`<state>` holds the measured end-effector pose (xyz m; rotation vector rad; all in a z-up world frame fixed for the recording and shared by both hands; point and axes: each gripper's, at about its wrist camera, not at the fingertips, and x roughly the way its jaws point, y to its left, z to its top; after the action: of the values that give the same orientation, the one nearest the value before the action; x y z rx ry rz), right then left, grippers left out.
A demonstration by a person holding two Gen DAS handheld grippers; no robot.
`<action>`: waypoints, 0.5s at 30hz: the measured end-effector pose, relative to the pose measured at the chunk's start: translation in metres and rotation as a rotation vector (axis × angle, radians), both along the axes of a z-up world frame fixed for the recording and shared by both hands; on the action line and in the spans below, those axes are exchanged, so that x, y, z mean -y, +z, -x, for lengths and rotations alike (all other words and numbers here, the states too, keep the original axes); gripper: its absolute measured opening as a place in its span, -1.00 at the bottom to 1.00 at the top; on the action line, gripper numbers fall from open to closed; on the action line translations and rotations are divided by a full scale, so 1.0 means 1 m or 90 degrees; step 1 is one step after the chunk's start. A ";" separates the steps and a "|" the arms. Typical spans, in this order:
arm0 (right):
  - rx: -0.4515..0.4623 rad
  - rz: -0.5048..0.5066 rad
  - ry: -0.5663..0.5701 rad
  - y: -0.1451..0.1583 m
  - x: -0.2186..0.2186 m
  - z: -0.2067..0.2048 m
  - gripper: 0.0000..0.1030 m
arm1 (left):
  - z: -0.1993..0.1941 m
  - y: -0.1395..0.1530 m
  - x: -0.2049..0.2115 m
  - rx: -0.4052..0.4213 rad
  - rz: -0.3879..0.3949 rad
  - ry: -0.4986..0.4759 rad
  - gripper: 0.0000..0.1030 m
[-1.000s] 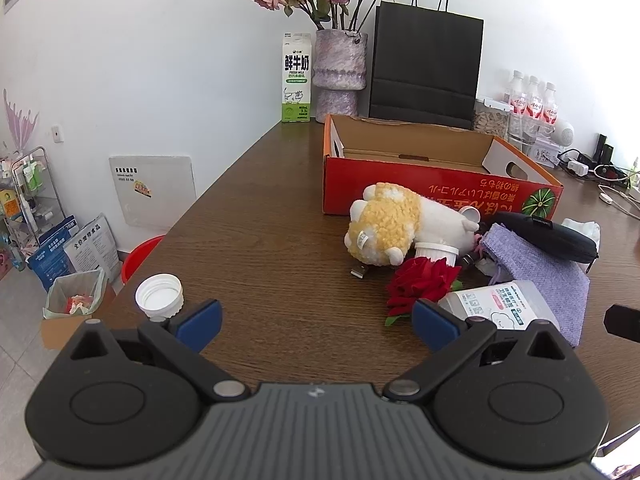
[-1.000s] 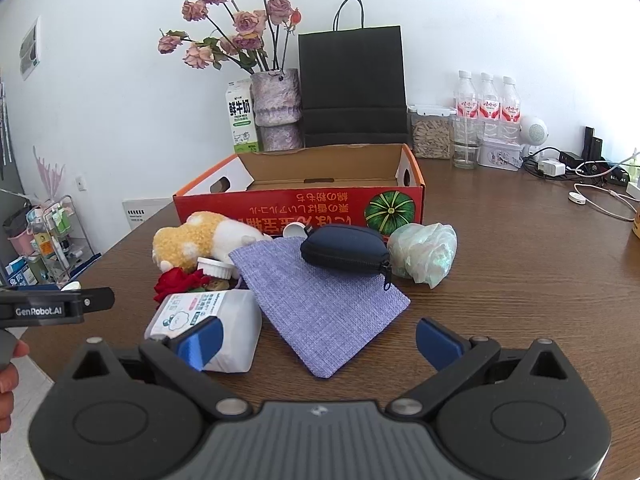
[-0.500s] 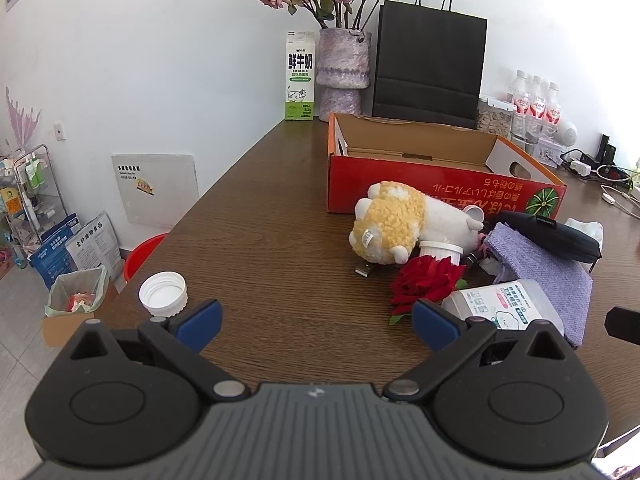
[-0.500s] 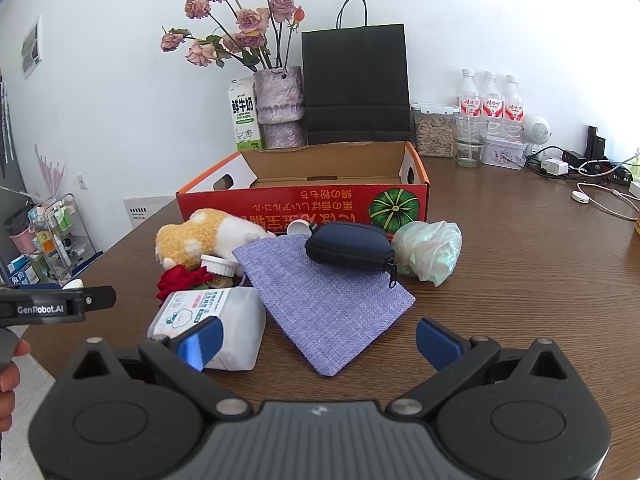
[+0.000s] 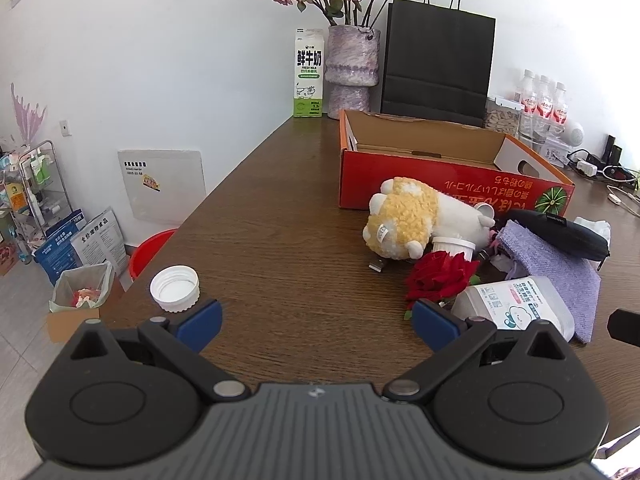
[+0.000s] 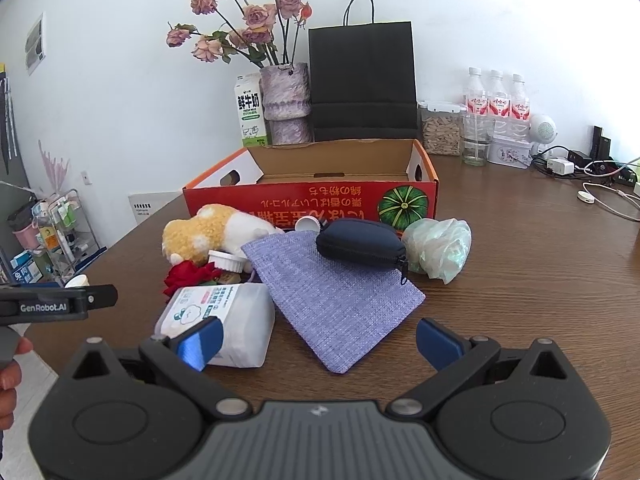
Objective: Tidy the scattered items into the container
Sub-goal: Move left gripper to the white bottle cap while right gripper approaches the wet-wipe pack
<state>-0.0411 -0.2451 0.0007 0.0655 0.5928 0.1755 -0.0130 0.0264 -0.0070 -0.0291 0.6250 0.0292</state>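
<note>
Left hand-held gripper (image 5: 316, 322): blue pads spread wide, nothing between them, low centre of the left view. Right hand-held gripper (image 6: 318, 342): likewise spread and empty, low centre of the right view, left pad overlapping the white wipes pack (image 6: 224, 320) in the picture; touching or merely in front, cannot tell.

Risks, near to far. Loose white cap (image 5: 175, 288) at lower left of the left view, close to the tabletop (image 5: 280, 240) edge: easily knocked to the floor by a careless sweep. Wipes pack lying partly on the purple fabric pouch (image 6: 336, 296): likely dragged along, or slipped from the pads if pinched on a soft corner. Red rose (image 5: 440, 276), small white cup (image 5: 454, 246) and plush toy (image 5: 416, 222) crowded together at centre right of the left view: wrong item caught, or the cup tipped. Dark zip case (image 6: 360, 242) resting on the pouch, crumpled plastic bag (image 6: 438, 248) just beside it: both apt to shift if the pouch is pulled. Red cardboard box (image 6: 312, 200) beyond the pile, holding none of them as far as can be seen: near wall possibly clipped on the way in.

Against the earlier frames: clutter slightly larger and lower in both views, so a small advance toward the pile; pads just as wide; items unmoved.
</note>
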 end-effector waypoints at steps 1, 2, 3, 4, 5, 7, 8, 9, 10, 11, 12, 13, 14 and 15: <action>-0.001 0.000 0.002 0.000 -0.002 0.000 1.00 | 0.000 0.000 -0.002 0.000 0.000 0.002 1.00; -0.004 0.001 0.007 0.000 -0.004 -0.001 1.00 | 0.000 -0.001 -0.004 0.000 0.000 0.004 1.00; -0.005 0.003 0.010 -0.001 -0.007 -0.001 1.00 | 0.001 -0.001 -0.007 0.000 0.001 0.006 1.00; -0.007 0.005 0.015 -0.001 -0.011 -0.001 1.00 | 0.001 -0.001 -0.009 0.000 0.001 0.008 1.00; -0.008 0.007 0.020 -0.001 -0.014 -0.002 1.00 | 0.001 -0.001 -0.012 0.000 0.001 0.009 1.00; -0.012 0.009 0.027 -0.002 -0.021 -0.003 1.00 | 0.002 -0.001 -0.017 0.002 0.002 0.013 1.00; -0.013 0.010 0.031 -0.002 -0.025 -0.004 1.00 | 0.002 -0.001 -0.020 0.003 0.002 0.015 1.00; -0.015 0.011 0.033 -0.002 -0.028 -0.005 1.00 | 0.002 -0.001 -0.023 0.005 0.002 0.017 1.00; -0.017 0.012 0.037 -0.002 -0.032 -0.006 1.00 | 0.001 -0.001 -0.026 0.006 0.001 0.020 1.00; -0.019 0.013 0.040 -0.003 -0.035 -0.007 1.00 | 0.001 -0.001 -0.029 0.007 0.001 0.023 1.00; -0.021 0.015 0.042 -0.003 -0.039 -0.008 1.00 | 0.000 -0.002 -0.033 0.007 0.001 0.026 1.00; -0.022 0.017 0.044 -0.003 -0.042 -0.009 1.00 | 0.000 -0.002 -0.036 0.008 0.000 0.029 1.00; -0.024 0.018 0.045 -0.004 -0.046 -0.010 1.00 | 0.000 -0.002 -0.040 0.007 -0.001 0.032 1.00; -0.027 0.019 0.045 -0.004 -0.049 -0.011 1.00 | -0.001 -0.003 -0.044 0.007 -0.003 0.035 1.00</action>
<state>-0.0299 -0.1956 -0.0034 0.0194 0.6398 0.2344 -0.0123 0.0703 -0.0100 -0.0421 0.6124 0.0836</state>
